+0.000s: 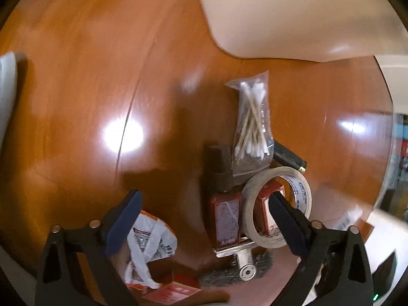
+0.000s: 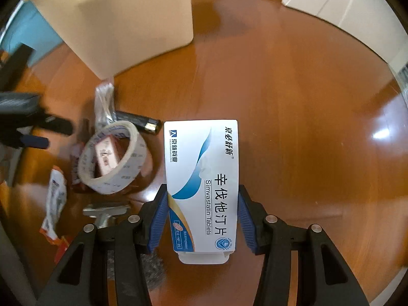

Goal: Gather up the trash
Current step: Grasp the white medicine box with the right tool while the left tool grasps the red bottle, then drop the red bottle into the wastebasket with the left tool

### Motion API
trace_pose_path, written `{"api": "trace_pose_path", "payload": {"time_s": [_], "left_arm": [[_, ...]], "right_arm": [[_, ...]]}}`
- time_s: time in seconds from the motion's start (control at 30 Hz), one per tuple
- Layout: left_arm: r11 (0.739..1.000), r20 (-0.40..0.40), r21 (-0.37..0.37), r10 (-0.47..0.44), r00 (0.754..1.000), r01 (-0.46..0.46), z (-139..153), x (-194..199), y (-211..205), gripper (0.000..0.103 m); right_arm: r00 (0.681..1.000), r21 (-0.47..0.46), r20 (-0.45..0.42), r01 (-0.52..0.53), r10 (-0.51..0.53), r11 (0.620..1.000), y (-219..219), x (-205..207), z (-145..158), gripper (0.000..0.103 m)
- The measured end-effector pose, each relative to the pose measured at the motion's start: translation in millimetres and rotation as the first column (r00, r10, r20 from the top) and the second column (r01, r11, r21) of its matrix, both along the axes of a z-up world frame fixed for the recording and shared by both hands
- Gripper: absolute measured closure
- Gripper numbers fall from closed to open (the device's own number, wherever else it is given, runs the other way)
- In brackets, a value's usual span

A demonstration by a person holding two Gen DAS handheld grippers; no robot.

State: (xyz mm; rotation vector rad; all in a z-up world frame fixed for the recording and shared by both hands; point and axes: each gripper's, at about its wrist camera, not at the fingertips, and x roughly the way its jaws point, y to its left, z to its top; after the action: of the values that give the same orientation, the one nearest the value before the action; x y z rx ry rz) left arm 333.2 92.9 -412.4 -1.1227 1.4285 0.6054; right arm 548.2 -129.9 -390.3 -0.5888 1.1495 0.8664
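Left wrist view: left gripper (image 1: pixel 204 215) has its fingers spread wide, nothing between them, over a glossy wooden floor (image 1: pixel 89 76). Crumpled white-and-orange wrapper (image 1: pixel 150 244) at 7 o'clock, just beside the left blue pad (image 1: pixel 122 224). Tape roll (image 1: pixel 276 206) at 4 o'clock, its ring around one of two red packets; right pad (image 1: pixel 288 224) overlaps the roll in the picture, contact unclear. Second red packet (image 1: pixel 225 219) just left of the roll. Bag of cotton swabs (image 1: pixel 252 122) at 1 o'clock from centre, its lower end over a black lighter (image 1: pixel 290 158). Metal clip tool (image 1: pixel 242 257) at 5 o'clock, lying on grey steel wool (image 1: pixel 262 267). Beige bin (image 1: pixel 293 12) at 1 o'clock, top edge of view.

Right wrist view: right gripper (image 2: pixel 203 216) is clamped on a white-and-blue Simvastatin tablet box (image 2: pixel 201 178), both blue pads pressed on its long sides, box pointing to 12 o'clock, held above the floor. Rest of the trash pile at 9 o'clock: tape roll (image 2: pixel 112 158), lighter (image 2: pixel 139 122), wrapper (image 2: pixel 54 199). Bin (image 2: pixel 127 20) at 11 o'clock. Left gripper's fingers (image 2: pixel 35 141) at the 9 o'clock edge.
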Motion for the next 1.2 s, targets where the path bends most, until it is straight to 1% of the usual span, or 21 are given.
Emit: {"api": "trace_pose_path", "payload": {"time_s": [0.1, 0.13, 0.17, 0.2, 0.23, 0.27, 0.3, 0.33, 0.37, 0.4, 0.43, 0.47, 0.5, 0.63, 0.77, 0.83, 0.9, 0.97, 1.03, 1.07, 1.2], "left_arm": [[0.997, -0.036, -0.053, 0.045, 0.998, -0.047, -16, -5, -3, 0.021], [0.996, -0.046, -0.067, 0.061, 0.997, -0.064, -21, -7, -5, 0.022], [0.994, -0.048, -0.073, 0.076, 0.996, -0.080, -24, -9, -6, 0.024], [0.994, -0.056, -0.075, 0.080, 0.995, -0.084, -27, -9, -8, 0.028], [0.993, -0.061, -0.082, 0.082, 0.995, -0.087, -30, -9, -9, 0.031], [0.994, -0.065, -0.071, 0.080, 0.995, -0.085, -30, -8, -10, 0.035], [0.995, -0.069, -0.061, 0.072, 0.995, -0.077, -30, -4, -11, 0.036], [0.996, -0.073, -0.053, 0.065, 0.995, -0.069, -29, -2, -12, 0.036], [0.997, -0.077, -0.044, 0.058, 0.995, -0.061, -29, 1, -14, 0.038], [0.998, -0.078, -0.034, 0.047, 0.996, -0.050, -27, 3, -16, 0.046], [0.999, -0.074, -0.028, 0.033, 0.997, -0.035, -25, 6, -20, 0.050], [0.999, -0.065, -0.032, 0.025, 0.998, -0.027, -24, 11, -24, 0.066], [0.999, -0.065, -0.043, 0.013, 0.998, -0.016, -25, 14, -27, 0.073], [0.996, -0.048, -0.090, 0.008, 0.999, -0.012, -27, 17, -27, 0.073], [0.995, -0.018, -0.098, -0.014, 1.000, 0.012, -15, 9, -27, 0.073], [0.995, 0.006, -0.090, -0.044, 0.999, 0.044, 0, 0, -25, 0.073], [0.990, 0.048, -0.065, -0.121, 0.991, 0.124, 23, -1, -30, 0.073], [0.978, 0.094, -0.035, -0.202, 0.975, 0.206, 52, 2, -40, 0.073], [0.964, 0.157, -0.021, -0.258, 0.953, 0.264, 80, 7, -48, 0.073], [0.960, 0.179, -0.009, -0.274, 0.945, 0.280, 92, 7, -49, 0.073], [0.948, 0.236, 0.036, -0.315, 0.919, 0.316, 124, 14, -47, 0.073]], "right_arm": [[1.000, 0.033, 0.016, 0.014, -0.015, 0.999, -14, -12, 11, 0.049], [1.000, 0.040, 0.018, 0.018, -0.019, 0.999, -25, -17, 7, 0.049], [0.999, 0.052, 0.020, 0.026, -0.027, 0.998, -26, -18, 10, 0.049], [0.999, 0.058, 0.019, 0.031, -0.032, 0.998, -28, -19, 7, 0.049], [0.999, 0.065, 0.018, 0.035, -0.036, 0.997, -29, -20, 8, 0.049], [0.999, 0.067, 0.020, 0.035, -0.037, 0.997, -28, -22, 10, 0.049], [0.999, 0.068, 0.023, 0.035, -0.037, 0.997, -28, -24, 9, 0.049], [0.999, 0.070, 0.024, 0.036, -0.038, 0.997, -34, -29, 3, 0.049], [0.999, 0.073, 0.023, 0.035, -0.037, 0.997, -35, -29, 2, 0.049], [0.999, 0.076, 0.023, 0.034, -0.036, 0.997, -38, -31, 2, 0.049], [0.999, 0.078, 0.020, 0.035, -0.037, 0.996, -40, -34, 2, 0.049], [0.999, 0.079, 0.017, 0.039, -0.040, 0.996, -45, -36, 2, 0.049], [0.999, 0.079, 0.013, 0.044, -0.045, 0.996, -48, -37, 2, 0.049], [0.998, 0.083, 0.005, 0.059, -0.060, 0.995, -53, -40, -3, 0.049], [0.997, 0.098, 0.008, 0.071, -0.072, 0.993, -55, -47, 0, 0.049], [0.997, 0.106, 0.013, 0.078, -0.080, 0.991, -56, -49, 2, 0.049], [0.995, 0.121, 0.019, 0.094, -0.097, 0.988, -58, -52, 5, 0.049], [0.992, 0.145, 0.022, 0.117, -0.122, 0.982, -60, -54, 11, 0.049], [0.989, 0.176, 0.020, 0.143, -0.148, 0.974, -63, -55, 16, 0.049], [0.985, 0.198, 0.016, 0.164, -0.170, 0.966, -65, -56, 19, 0.049], [0.971, 0.260, -0.014, 0.233, -0.237, 0.937, -72, -61, 24, 0.049]]}}
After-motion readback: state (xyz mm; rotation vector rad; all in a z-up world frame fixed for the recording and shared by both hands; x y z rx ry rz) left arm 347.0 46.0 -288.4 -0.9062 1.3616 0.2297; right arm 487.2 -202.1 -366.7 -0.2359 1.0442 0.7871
